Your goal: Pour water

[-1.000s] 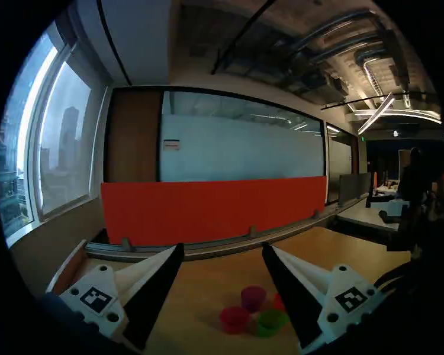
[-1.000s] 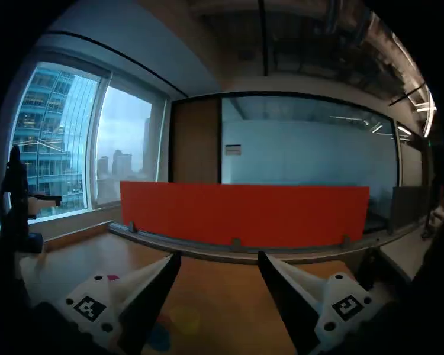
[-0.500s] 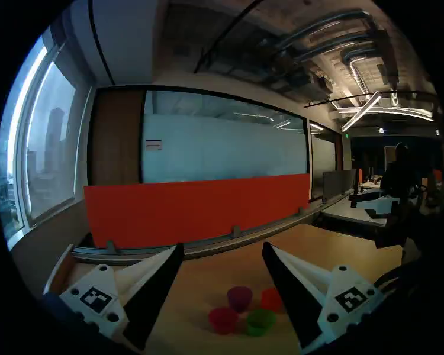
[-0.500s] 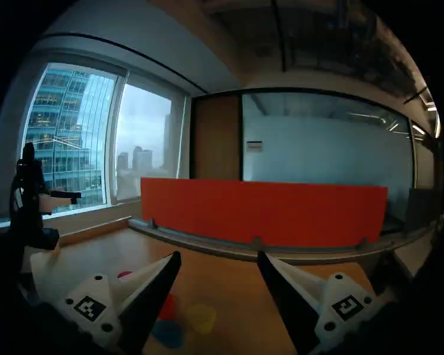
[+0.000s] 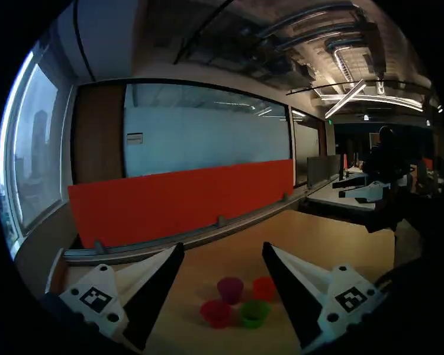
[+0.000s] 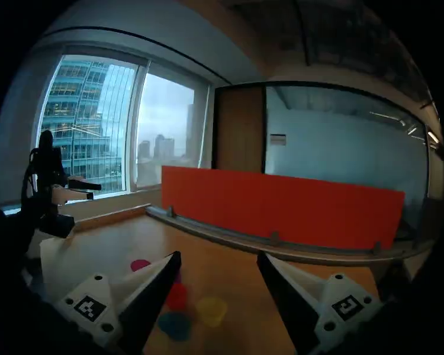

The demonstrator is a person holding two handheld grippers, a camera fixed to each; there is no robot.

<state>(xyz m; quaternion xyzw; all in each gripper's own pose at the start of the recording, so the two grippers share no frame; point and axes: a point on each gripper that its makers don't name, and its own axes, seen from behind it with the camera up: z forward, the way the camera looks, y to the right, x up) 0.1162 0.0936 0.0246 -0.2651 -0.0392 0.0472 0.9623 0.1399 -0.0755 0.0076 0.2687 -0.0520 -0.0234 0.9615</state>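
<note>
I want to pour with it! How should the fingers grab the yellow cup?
Probably pinch the yellow cup by the rim farthest from the red cup and blue cup, from above: it stands upright, open-topped, and they crowd its other side.

Left gripper (image 5: 222, 245), right gripper (image 6: 218, 255): white pointed fingers (image 5: 317, 284), black inner faces, square black-and-white markers (image 5: 96, 299) behind, small screws (image 5: 108, 318).

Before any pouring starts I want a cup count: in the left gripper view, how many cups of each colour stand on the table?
purple cup: 1
orange cup: 1
red cup: 1
green cup: 1
Total: 4 cups
</note>
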